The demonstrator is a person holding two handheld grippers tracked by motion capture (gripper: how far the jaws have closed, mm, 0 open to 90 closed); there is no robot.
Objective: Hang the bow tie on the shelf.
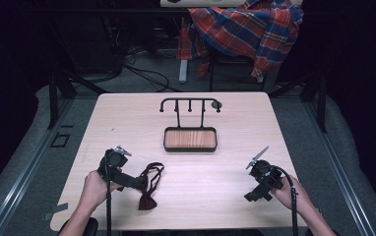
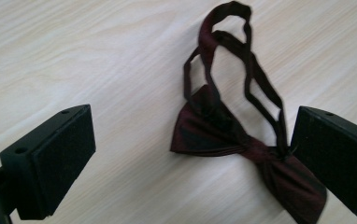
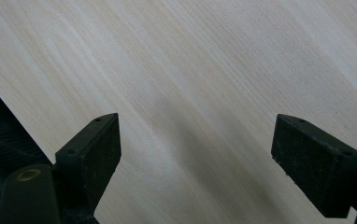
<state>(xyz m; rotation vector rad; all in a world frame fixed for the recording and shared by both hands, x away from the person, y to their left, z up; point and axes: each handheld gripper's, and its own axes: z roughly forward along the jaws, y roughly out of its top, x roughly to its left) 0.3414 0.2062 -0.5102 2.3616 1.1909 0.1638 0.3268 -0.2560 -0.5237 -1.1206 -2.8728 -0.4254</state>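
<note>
A dark red bow tie (image 1: 147, 199) with a looped strap lies flat on the light wooden table (image 1: 235, 118), near its front left. My left gripper (image 1: 139, 184) hovers just over it, open. In the left gripper view the bow tie (image 2: 223, 135) sits between the two wide-apart jaws, its knot close to the right jaw. My right gripper (image 1: 254, 195) is held at the front right of the table, open, with bare wood between its jaws (image 3: 195, 154).
A black hanger stand (image 1: 190, 104) with a wooden tray base (image 1: 190, 139) stands at the table's middle back. Behind the table a plaid shirt (image 1: 245, 29) hangs over a chair. Cables lie on the floor beyond.
</note>
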